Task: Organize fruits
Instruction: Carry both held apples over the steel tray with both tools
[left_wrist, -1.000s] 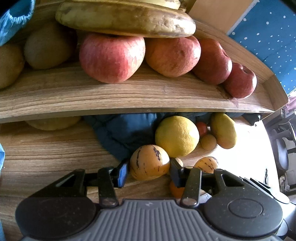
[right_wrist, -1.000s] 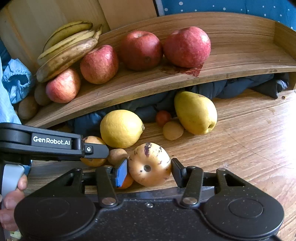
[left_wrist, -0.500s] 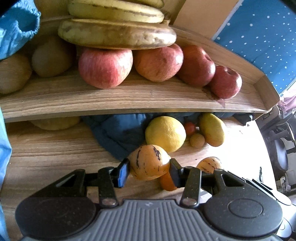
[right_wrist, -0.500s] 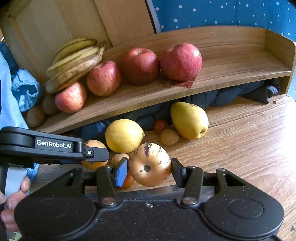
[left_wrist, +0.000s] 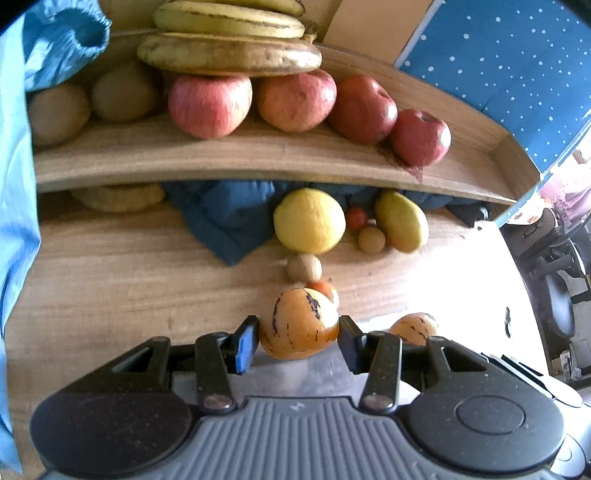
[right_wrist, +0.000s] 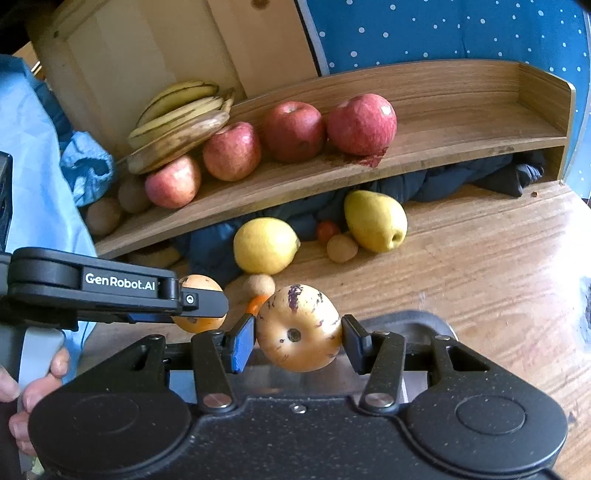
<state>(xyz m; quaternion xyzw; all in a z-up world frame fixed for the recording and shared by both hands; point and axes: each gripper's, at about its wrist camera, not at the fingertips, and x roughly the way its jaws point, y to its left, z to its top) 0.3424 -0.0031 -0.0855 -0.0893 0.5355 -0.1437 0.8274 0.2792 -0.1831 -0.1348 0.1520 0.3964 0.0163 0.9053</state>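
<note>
My left gripper (left_wrist: 297, 338) is shut on an orange-yellow pepino melon (left_wrist: 297, 323) with dark streaks, lifted above the wooden table (left_wrist: 129, 280). My right gripper (right_wrist: 298, 339) is shut on a second pepino melon (right_wrist: 298, 328), stem end toward the camera. In the right wrist view the left gripper (right_wrist: 192, 306) and its melon (right_wrist: 197, 282) hang just to the left. On the table lie a lemon (right_wrist: 265, 245), a pear (right_wrist: 375, 219), two small brown fruits (right_wrist: 341, 248), a small red fruit (right_wrist: 327, 230) and a small orange one (right_wrist: 255, 304). The raised shelf (right_wrist: 443, 147) holds several apples (right_wrist: 293, 131), bananas (right_wrist: 177, 118) and kiwis (right_wrist: 103, 218).
Dark blue cloth (right_wrist: 480, 181) is bunched under the shelf. A person's light blue sleeve (right_wrist: 33, 177) and hand (right_wrist: 33, 384) are at the left. The right half of the shelf top is bare wood. A blue dotted wall (right_wrist: 443, 33) rises behind.
Both grippers have risen and pulled back from the shelf with their melons still held. The shelf and the loose fruits now look farther away and more of the table shows.
</note>
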